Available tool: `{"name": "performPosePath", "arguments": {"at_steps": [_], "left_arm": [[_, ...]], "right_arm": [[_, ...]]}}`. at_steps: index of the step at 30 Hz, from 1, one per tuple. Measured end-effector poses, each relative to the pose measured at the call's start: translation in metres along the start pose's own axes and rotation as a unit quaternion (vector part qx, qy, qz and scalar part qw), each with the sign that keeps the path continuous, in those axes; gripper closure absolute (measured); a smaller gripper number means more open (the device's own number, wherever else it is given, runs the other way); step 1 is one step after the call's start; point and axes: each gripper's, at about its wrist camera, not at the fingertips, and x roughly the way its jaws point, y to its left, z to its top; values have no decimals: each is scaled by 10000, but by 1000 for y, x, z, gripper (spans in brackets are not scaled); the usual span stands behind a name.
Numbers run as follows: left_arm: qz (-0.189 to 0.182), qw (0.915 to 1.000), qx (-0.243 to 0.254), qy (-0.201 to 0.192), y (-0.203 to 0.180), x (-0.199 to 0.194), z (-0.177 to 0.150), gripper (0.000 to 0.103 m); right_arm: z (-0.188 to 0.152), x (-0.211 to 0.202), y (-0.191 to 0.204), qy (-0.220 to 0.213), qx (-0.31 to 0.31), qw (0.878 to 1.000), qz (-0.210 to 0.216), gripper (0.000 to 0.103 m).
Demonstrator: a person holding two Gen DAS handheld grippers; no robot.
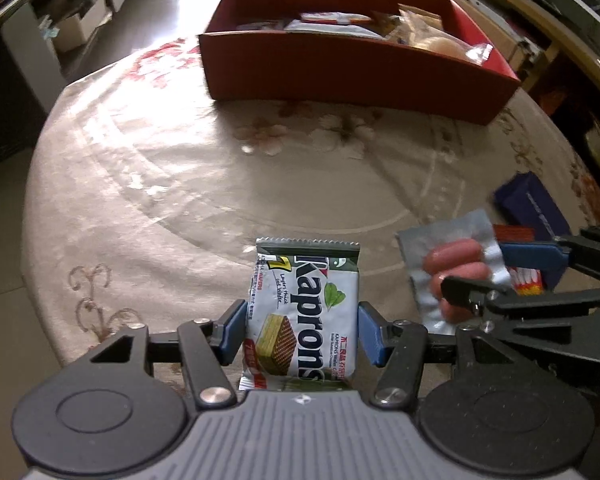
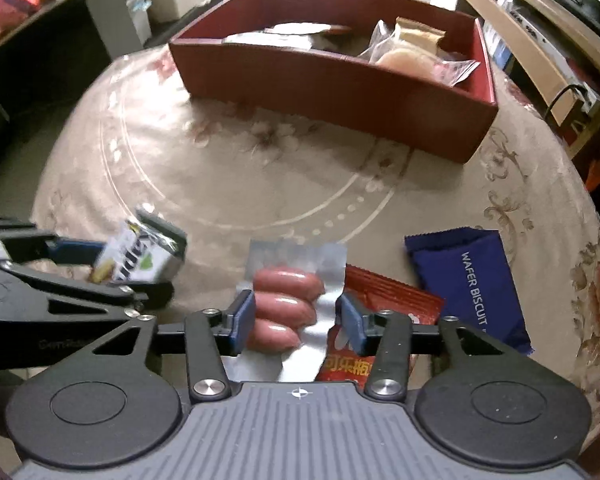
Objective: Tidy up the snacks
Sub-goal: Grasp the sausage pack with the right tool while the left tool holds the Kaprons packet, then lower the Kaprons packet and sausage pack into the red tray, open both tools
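Fingers [image 1: 236, 330] of the left gripper [image 1: 302, 332] clamp a Kaprons wafer packet [image 1: 306, 316] by its sides, while the right gripper [image 2: 298, 320] pinches a silver sausage pack [image 2: 290, 304] — both above the flowered surface [image 2: 260, 184]. At twelve o'clock sits a red box [image 2: 340, 80] of snacks; a blue biscuit packet [image 2: 472, 280] lies at three o'clock.

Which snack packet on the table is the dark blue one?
The wafer biscuit packet, lying flat at the right; the packet beside it is red, and the jaws hold the other two.
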Motion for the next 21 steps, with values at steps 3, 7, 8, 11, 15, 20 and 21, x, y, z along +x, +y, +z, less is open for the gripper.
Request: {"name": "performPosePath", "arguments": {"at_steps": [3, 7, 8, 11, 15, 20, 21], "left_arm": [[-40, 9999, -146, -56, 11, -3, -2, 43], [16, 9994, -342, -33, 26, -3, -3, 43], [7, 9993, -380, -23, 29, -2, -2, 43], [-76, 9989, -466, 24, 33, -1, -2, 43], [-98, 9987, -501, 78, 33, 0, -2, 43], [-196, 9983, -556, -27, 34, -6, 2, 43], [-220, 9981, -576, -47, 35, -7, 3, 43]], "right_arm": [[2, 3, 4, 56, -33, 10000, 0, 33], [6, 6, 11, 95, -173, 9997, 153, 21], [7, 8, 14, 97, -242, 9996, 112, 21], [8, 23, 28, 218, -632, 9976, -171, 22], [8, 27, 38, 182, -809, 9960, -332, 25], [4, 22, 37, 109, -692, 9973, -233, 26], [5, 20, 36, 78, -630, 9978, -189, 26]]}}
